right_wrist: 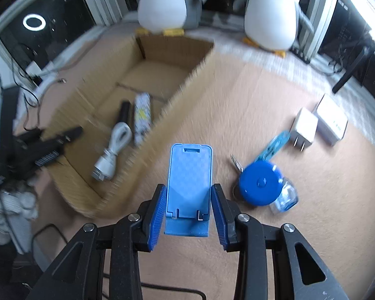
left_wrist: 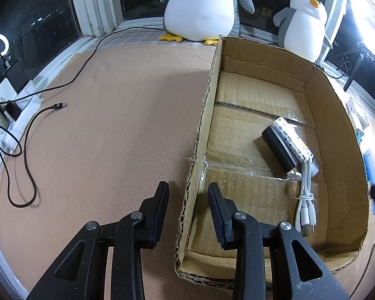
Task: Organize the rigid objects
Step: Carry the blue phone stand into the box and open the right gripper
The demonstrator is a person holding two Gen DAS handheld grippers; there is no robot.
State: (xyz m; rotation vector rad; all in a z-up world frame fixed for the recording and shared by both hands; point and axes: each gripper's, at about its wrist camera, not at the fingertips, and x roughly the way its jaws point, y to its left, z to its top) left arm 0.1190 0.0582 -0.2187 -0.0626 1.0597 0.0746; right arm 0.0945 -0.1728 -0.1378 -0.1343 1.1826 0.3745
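My right gripper [right_wrist: 189, 201] is shut on a light blue phone stand [right_wrist: 190, 172], held upright above the cork mat just right of the cardboard box [right_wrist: 177, 105]. That view is blurred by motion. Inside the box lie a black cylinder [left_wrist: 280, 150], a patterned white case [left_wrist: 291, 140] and a bundled white cable [left_wrist: 305, 200]. My left gripper [left_wrist: 188, 200] is open and straddles the box's left wall [left_wrist: 200, 135], one finger on each side. It also shows at the box's near left corner as the left gripper [right_wrist: 50, 147].
On the mat right of the box lie a blue round tape measure [right_wrist: 260, 185], a white charger plug [right_wrist: 303, 127], a white box [right_wrist: 331, 122] and a thin blue tool [right_wrist: 275, 145]. A black cable [left_wrist: 30, 150] loops at the left. Two plush penguins [left_wrist: 202, 7] stand behind.
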